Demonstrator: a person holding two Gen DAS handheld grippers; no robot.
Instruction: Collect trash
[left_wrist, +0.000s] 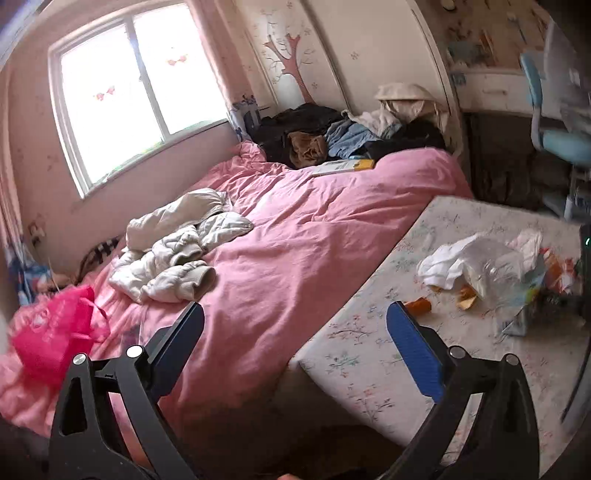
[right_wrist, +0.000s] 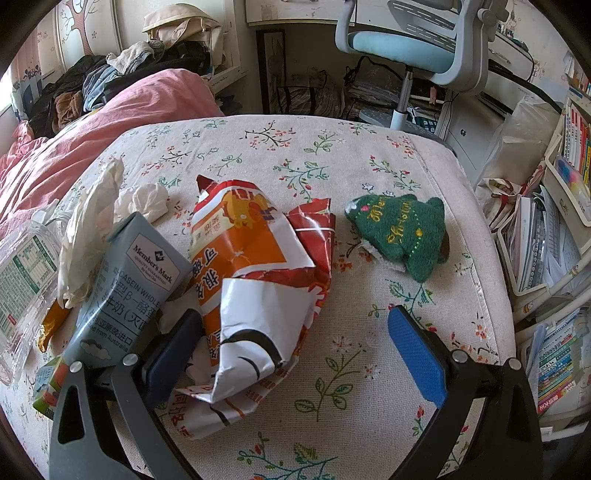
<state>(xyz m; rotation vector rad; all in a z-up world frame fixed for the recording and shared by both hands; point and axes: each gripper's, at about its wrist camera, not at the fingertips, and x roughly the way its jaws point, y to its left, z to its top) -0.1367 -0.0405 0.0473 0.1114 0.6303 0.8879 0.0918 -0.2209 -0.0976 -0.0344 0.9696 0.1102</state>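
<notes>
Trash lies heaped on the floral-cloth table (right_wrist: 369, 155): a crumpled orange-and-white snack bag (right_wrist: 258, 280) sits between the spread fingers of the right tongs (right_wrist: 295, 325), a grey milk carton (right_wrist: 129, 280) just left of them, a green knitted tree-shaped toy (right_wrist: 400, 230) ahead to the right. The left tongs (left_wrist: 295, 321) hang open over the pink quilt (left_wrist: 295, 229), a pink plastic bag (left_wrist: 55, 328) to their left, the trash pile (left_wrist: 491, 266) to their right.

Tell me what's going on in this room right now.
A person with two handheld grippers is collecting trash off a floral-covered table beside a pink bed. The right gripper hangs open over a crumpled orange snack bag, next to a grey milk carton. The left gripper is open and empty.
</notes>
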